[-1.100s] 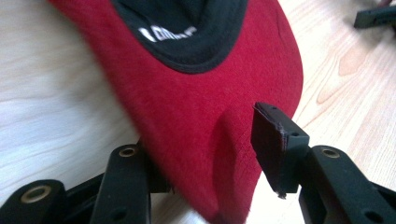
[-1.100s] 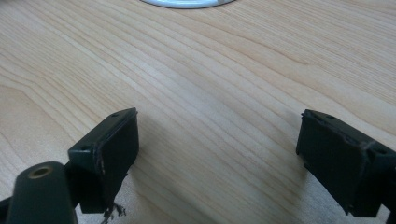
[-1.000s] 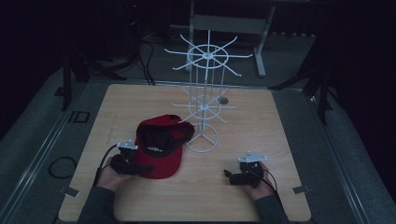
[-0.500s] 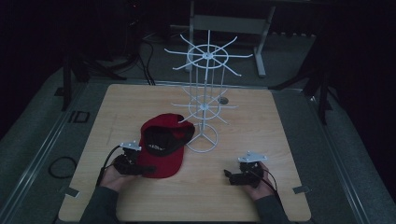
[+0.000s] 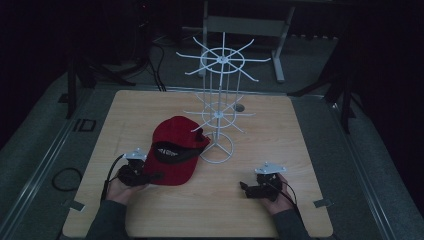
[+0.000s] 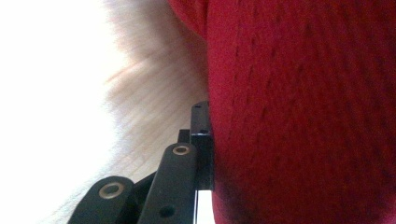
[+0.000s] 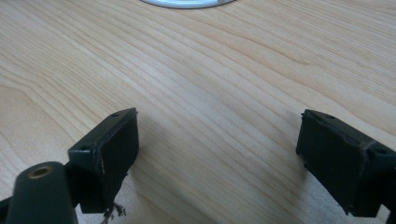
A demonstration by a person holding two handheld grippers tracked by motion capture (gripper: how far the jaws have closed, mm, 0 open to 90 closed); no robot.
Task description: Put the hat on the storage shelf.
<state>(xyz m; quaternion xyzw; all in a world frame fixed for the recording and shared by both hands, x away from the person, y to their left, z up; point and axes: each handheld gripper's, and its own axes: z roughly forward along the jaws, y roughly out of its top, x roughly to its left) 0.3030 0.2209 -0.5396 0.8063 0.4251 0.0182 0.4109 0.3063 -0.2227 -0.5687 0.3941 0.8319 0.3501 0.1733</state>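
A red cap [image 5: 175,150] with a dark underside lies on the wooden table [image 5: 280,125], its crown leaning against the base of a white wire rack [image 5: 218,107]. My left gripper [image 5: 151,176] is at the cap's near-left edge, shut on the brim. In the left gripper view the red cap [image 6: 303,116] covers one jaw of the left gripper [image 6: 208,135], and the other jaw presses against the fabric. My right gripper [image 5: 244,187] rests low at the table's near right, open, with bare wood between the jaws of the right gripper [image 7: 219,140].
The rack's round white base [image 7: 187,3] stands just ahead of the right gripper. Its wire arms [image 5: 250,45] spread out above the table's middle. A small round hole [image 5: 239,107] sits in the tabletop behind the rack. Dark floor and cables surround the table.
The cap has shifted slightly toward the rack with the left gripper holding its brim. The right gripper has stayed where it was.
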